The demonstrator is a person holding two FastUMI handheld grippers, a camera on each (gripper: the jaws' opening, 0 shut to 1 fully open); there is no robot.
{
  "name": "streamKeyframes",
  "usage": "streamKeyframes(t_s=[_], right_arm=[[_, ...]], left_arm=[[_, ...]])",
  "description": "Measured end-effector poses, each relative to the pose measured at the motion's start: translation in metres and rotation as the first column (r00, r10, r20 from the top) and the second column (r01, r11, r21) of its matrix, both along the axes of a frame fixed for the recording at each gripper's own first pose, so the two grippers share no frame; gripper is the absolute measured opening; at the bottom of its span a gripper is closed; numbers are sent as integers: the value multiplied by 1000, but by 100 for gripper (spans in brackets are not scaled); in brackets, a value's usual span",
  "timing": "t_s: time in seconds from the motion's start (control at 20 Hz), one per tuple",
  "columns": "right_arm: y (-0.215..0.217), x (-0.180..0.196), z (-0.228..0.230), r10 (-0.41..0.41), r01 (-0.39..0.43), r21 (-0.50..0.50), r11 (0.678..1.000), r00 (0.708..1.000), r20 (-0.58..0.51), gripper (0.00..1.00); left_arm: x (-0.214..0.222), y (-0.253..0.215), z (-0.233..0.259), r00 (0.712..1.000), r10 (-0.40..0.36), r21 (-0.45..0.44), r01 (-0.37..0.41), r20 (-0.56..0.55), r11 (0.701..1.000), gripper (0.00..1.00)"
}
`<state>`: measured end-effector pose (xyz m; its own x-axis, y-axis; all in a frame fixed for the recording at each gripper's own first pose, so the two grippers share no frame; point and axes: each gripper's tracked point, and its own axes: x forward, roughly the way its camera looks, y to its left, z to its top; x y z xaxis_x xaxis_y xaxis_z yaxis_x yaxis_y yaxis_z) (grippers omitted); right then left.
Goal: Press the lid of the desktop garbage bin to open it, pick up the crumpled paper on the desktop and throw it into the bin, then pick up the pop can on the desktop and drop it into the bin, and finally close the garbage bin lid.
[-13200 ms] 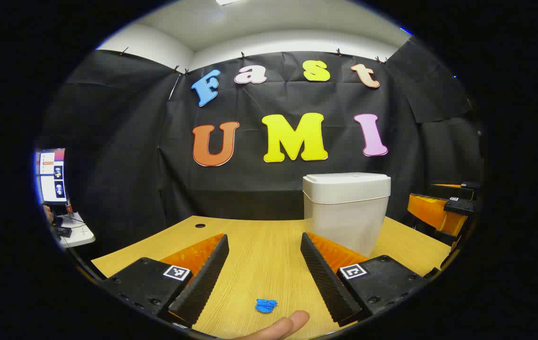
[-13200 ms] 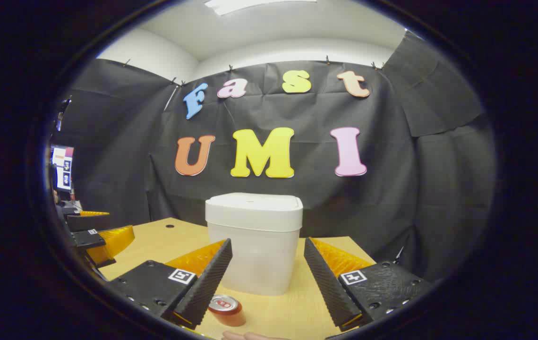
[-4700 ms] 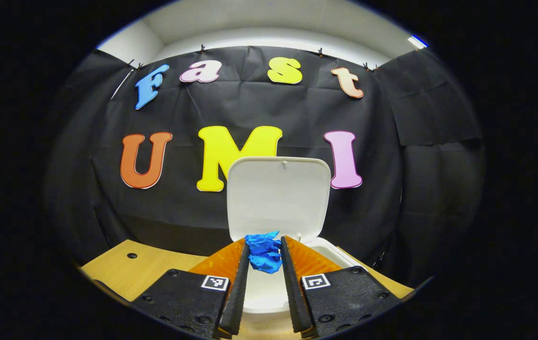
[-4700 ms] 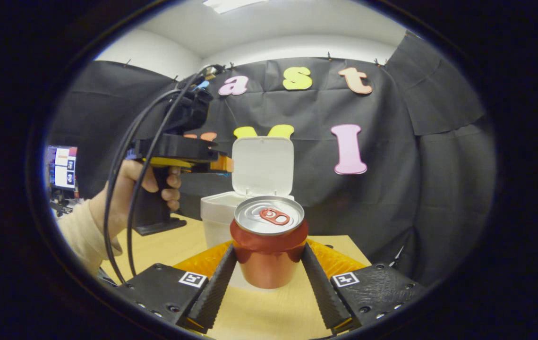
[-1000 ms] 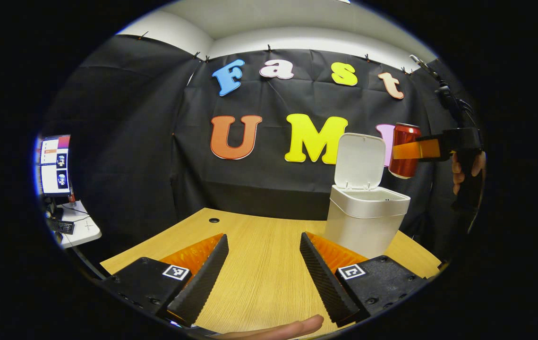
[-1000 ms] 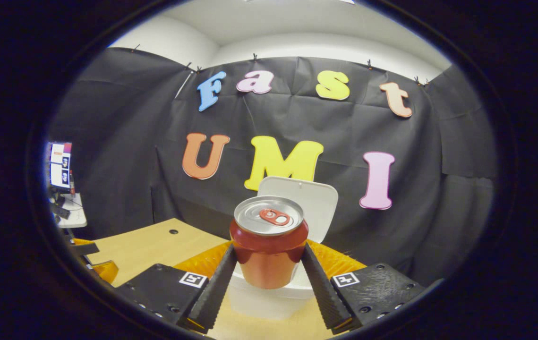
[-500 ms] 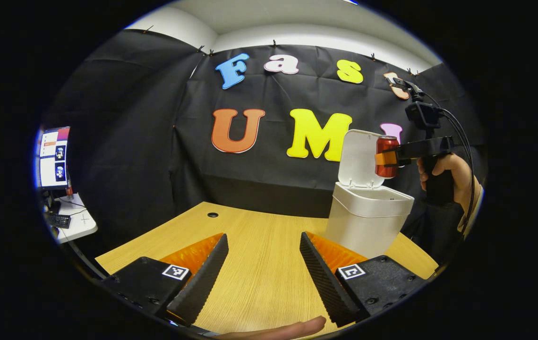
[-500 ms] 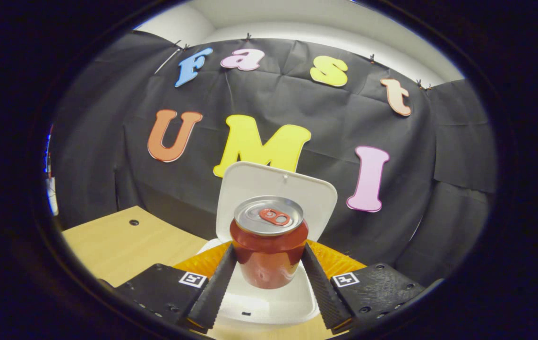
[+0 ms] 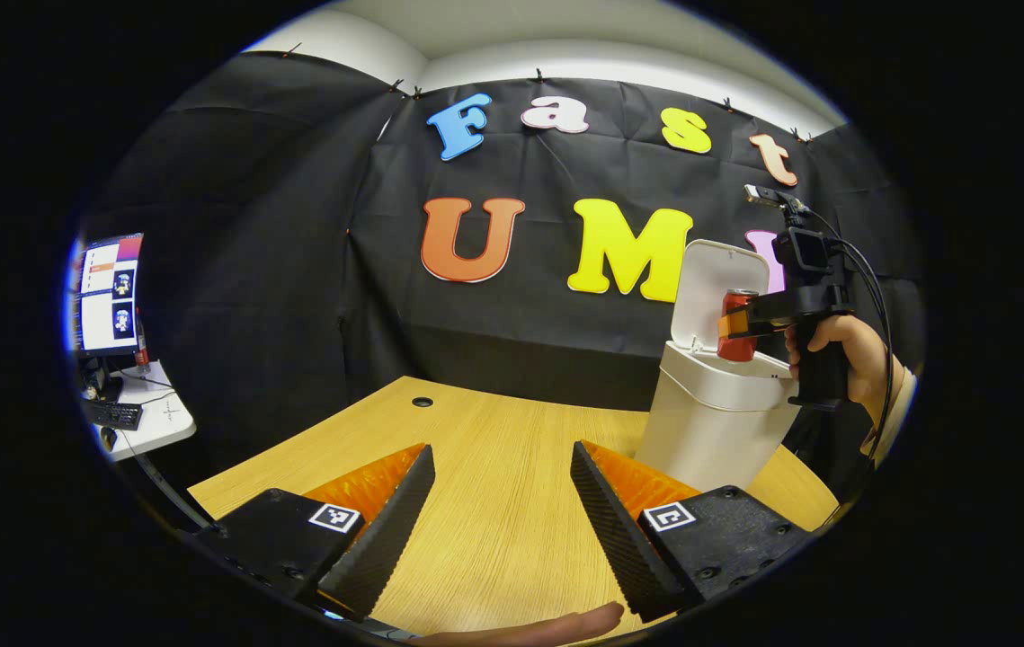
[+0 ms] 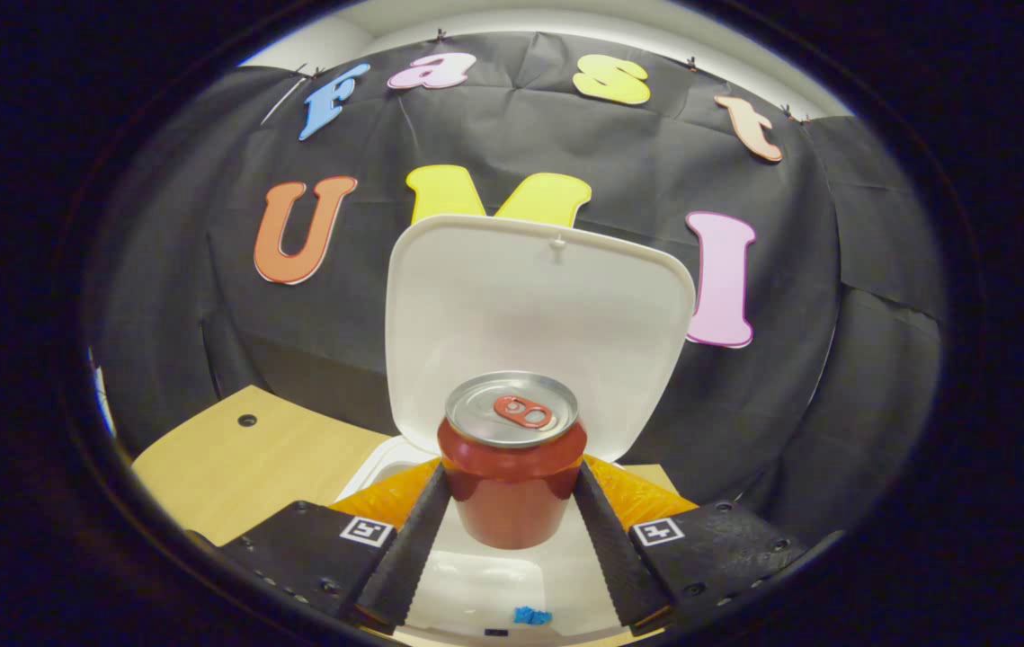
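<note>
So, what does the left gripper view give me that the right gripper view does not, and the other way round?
Left gripper view: the open left gripper, a monitor, and a hand holding the right gripper, seen from the side. Right gripper view: the inside of the bin, with the blue crumpled paper at the bottom. Both: the pop can clamped above the bin, lid raised.

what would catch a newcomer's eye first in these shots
Likely the red pop can, upright and clamped between the right gripper's fingers directly above the white bin, whose lid stands open behind it. A scrap of blue crumpled paper lies at the bin's bottom. Nearer, the left gripper hangs open over the wooden desk.
</note>
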<state>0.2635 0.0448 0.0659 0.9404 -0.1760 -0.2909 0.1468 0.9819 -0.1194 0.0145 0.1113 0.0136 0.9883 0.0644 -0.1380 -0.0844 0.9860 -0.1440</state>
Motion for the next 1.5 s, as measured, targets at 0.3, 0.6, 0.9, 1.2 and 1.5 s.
streamKeyframes(t_s=[0.3, 0.6, 0.9, 1.2, 1.5], right_arm=[[6, 0, -9, 0, 2, 56, 998, 1000, -32, 86], [5, -7, 20, 2, -4, 56, 998, 1000, 24, 87], [6, -23, 66, 16, -19, 29, 999, 994, 104, 92], [15, -30, 123, 44, -45, 4, 999, 980, 196, 95], [21, -18, 205, 13, -9, -10, 1000, 896, 444, 94]], left_arm=[[1, 0, -2, 1000, -8, -7, 8, -14, 1000, 98], [0, 0, -2, 1000, -8, -3, 8, -17, 1000, 99], [-2, 0, -2, 1000, -16, -2, 16, -19, 1000, 99], [1, 5, -3, 1000, 10, 11, -10, -19, 1000, 98], [1, 7, -6, 1000, -3, -9, 3, -28, 1000, 98]])
